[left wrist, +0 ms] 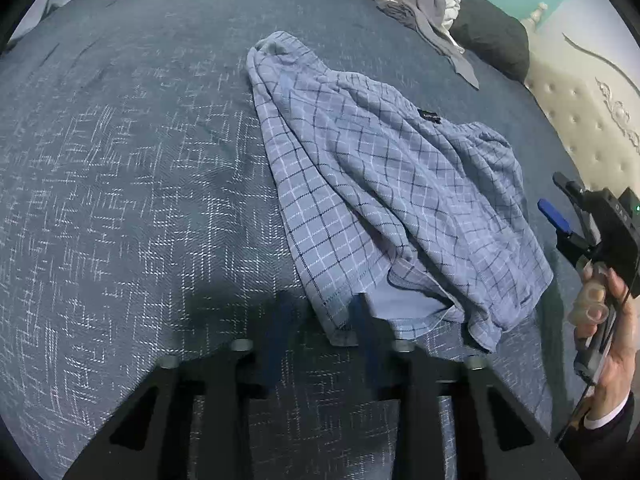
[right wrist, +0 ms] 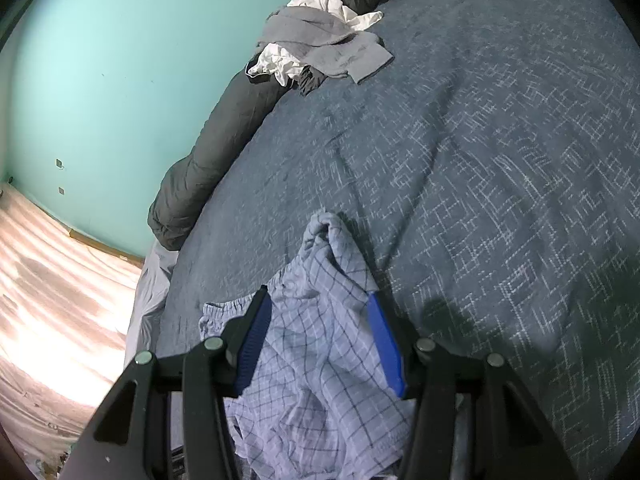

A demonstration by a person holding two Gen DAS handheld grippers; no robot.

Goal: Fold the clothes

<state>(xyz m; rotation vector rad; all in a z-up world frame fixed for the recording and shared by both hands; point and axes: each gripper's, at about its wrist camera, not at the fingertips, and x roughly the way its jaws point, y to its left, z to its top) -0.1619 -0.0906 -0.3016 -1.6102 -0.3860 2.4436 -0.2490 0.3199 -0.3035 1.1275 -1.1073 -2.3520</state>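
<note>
Across a bed spread with a dark blue bedcover (left wrist: 120, 160) flecked with white crosshatch lines lie blue checked shorts (left wrist: 380, 184), the garment to be folded. Seen from the left wrist camera, the shorts sit rumpled and not yet folded. They run from 12 o'clock near the picture's centre down to 5 o'clock, with the elastic waistband toward 3 o'clock and a small dark label near it.

The left gripper (left wrist: 320, 304) enters from 6 o'clock, dark and blurred. Its two fingers stand apart over the bedcover. A leg hem of the shorts lies just at the right-hand finger, but the pads are not pressed on it.

At 3 o'clock a person's hand (left wrist: 604, 320) holds the right gripper (left wrist: 558, 200). Its fingers are parted and close on nothing, just beside the waistband side of the shorts. From its own camera the shorts show between and below its blue pads (right wrist: 384, 340).

A loose pile of grey and white clothes (left wrist: 420, 4) rests at 1 o'clock on the far edge of the bed, against a dark rolled quilt (left wrist: 492, 36). A cream tufted headboard (left wrist: 580, 120) stands at 2 o'clock. The right wrist view also shows a teal wall (right wrist: 100, 60) at 10 o'clock and a pale floor (right wrist: 48, 280) at 8 o'clock.
</note>
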